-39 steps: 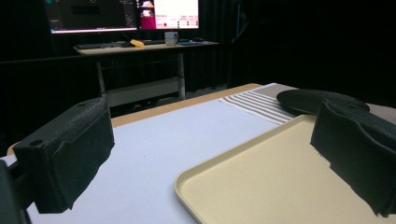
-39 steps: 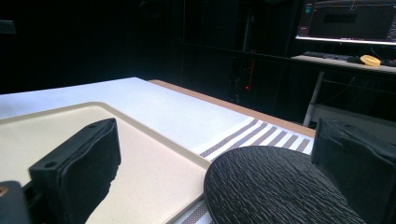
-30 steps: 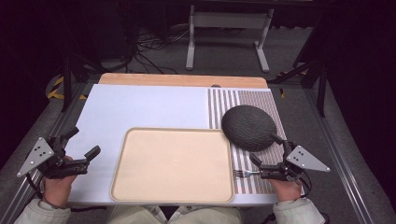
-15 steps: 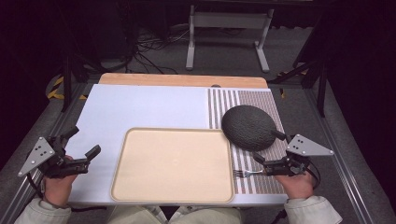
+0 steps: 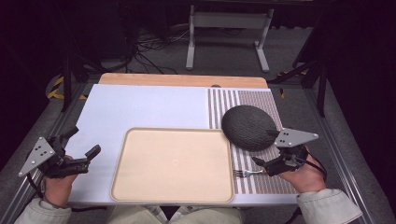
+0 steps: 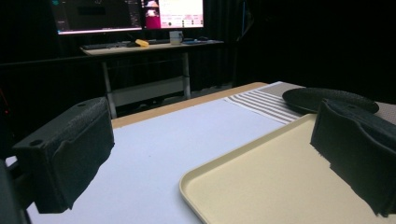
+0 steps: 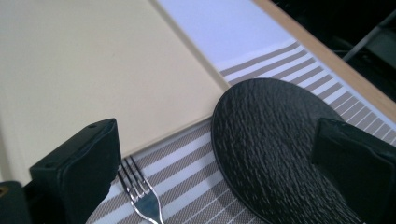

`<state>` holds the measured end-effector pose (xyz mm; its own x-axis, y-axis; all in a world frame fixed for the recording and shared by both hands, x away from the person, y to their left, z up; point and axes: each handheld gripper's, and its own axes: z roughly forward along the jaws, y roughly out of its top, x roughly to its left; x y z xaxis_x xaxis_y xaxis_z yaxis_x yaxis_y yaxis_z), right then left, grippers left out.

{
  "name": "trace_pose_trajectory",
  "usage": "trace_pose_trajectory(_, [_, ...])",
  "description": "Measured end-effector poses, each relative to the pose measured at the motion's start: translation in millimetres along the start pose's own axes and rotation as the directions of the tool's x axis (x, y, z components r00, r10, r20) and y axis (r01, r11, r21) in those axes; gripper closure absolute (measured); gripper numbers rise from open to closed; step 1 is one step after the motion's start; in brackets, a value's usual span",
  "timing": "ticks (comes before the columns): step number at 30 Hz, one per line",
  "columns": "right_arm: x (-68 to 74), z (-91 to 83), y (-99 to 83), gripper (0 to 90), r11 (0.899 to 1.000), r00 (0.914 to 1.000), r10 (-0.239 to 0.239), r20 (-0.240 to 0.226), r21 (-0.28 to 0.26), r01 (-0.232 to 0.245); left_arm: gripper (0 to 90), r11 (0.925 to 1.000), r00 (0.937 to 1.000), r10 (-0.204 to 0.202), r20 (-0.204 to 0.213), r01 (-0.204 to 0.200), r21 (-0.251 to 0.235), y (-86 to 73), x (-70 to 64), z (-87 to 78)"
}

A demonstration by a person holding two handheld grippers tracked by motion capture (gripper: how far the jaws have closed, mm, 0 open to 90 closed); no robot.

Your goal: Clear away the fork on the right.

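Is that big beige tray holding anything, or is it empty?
Empty. The tray shows bare beige surface in the high view; the fork and dark plate lie beside it on the striped mat.

The fork (image 7: 140, 196) is polished metal, glossy and bright on its tines. The plate (image 7: 280, 154) is black and matt, its surface rough with a rippled, bark-like grain. The tray (image 5: 173, 163) looks like smooth beige plastic with a dull sheen and a rounded rim. The mat (image 5: 254, 95) is woven cloth, striped and finely ribbed. The table (image 5: 144, 107) has a smooth, matt pale top, edged at the far side by a strip of light wood. The right tongs (image 7: 224, 172) have black pads with a grainy, matt face; the left tongs (image 6: 219, 158) have pads alike, coarse and dull.
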<state>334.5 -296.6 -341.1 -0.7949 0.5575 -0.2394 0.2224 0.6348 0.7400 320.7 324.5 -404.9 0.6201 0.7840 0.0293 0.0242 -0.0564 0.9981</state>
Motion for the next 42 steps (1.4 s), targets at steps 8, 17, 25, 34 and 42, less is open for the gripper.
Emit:
trace_pose_trajectory(8, [-1.0, 7.7, 7.3, 4.4, 0.987, 0.9951, -0.085, -0.052, 0.13, 0.091, 0.0, 1.0, 1.0, 0.001, -0.003, -0.001, -0.004, 0.0, -0.1, 0.0])
trace_pose_trajectory(17, [-4.5, 17.3, 5.5, 4.6, 0.954, 0.9871, -0.134, -0.088, 0.257, 0.152, 0.0, 1.0, 1.0, 0.001, -0.003, -0.001, -0.001, -0.1, -0.2, 0.1])
trace_pose_trajectory(25, [-6.7, 25.3, 5.2, 5.1, 0.923, 0.9783, -0.158, -0.133, 0.332, 0.195, 0.0, 1.0, 1.0, 0.002, -0.004, -0.002, 0.0, -0.2, -0.1, 0.1])
trace_pose_trajectory(34, [-5.9, 37.9, 6.8, 5.1, 0.861, 0.9596, -0.196, -0.201, 0.432, 0.267, 0.0, 1.0, 1.0, -0.001, -0.004, 0.001, 0.0, -0.6, 0.0, 0.5])
trace_pose_trajectory(42, [-7.2, 45.0, 4.8, 5.6, 0.818, 0.948, -0.192, -0.254, 0.492, 0.297, 0.0, 1.0, 1.0, -0.003, -0.004, 0.003, 0.002, -1.1, -0.3, 1.2])
